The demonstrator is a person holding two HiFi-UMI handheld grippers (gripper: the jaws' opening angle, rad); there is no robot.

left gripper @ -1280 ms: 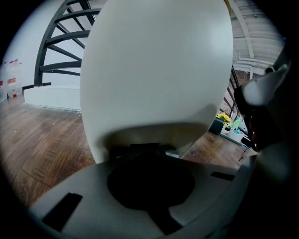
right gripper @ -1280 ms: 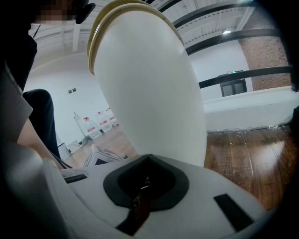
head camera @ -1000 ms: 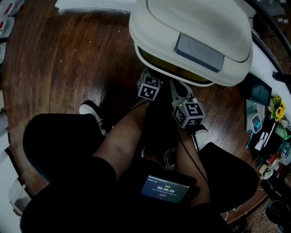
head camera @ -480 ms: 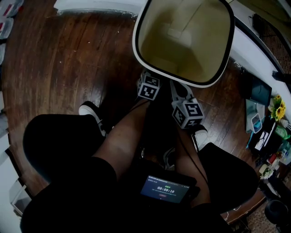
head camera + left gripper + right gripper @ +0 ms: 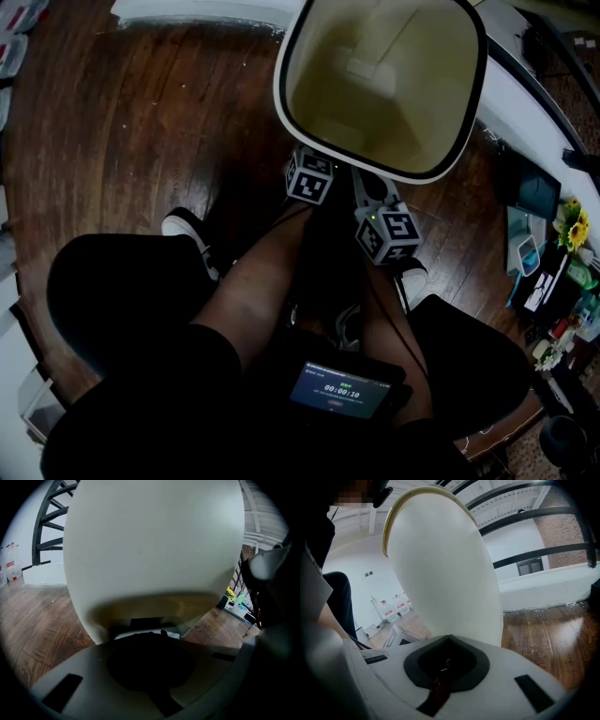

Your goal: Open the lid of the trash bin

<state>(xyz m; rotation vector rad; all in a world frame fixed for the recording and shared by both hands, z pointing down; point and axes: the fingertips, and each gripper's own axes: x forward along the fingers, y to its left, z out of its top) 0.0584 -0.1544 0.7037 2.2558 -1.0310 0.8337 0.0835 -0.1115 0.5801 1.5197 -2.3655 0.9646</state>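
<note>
While the trash bin [image 5: 380,84] stands open-mouthed on the floor [image 5: 122,122], lid out of sight, left tool [image 5: 150,638] and right tool [image 5: 446,641], both pressed together and empty, sit low at its front, probably holding its release.

Dark wooden plank floor [image 5: 122,122] carries the cream trash bin [image 5: 412,103], its lid open, and a person's two sneakers [image 5: 187,232].
</note>
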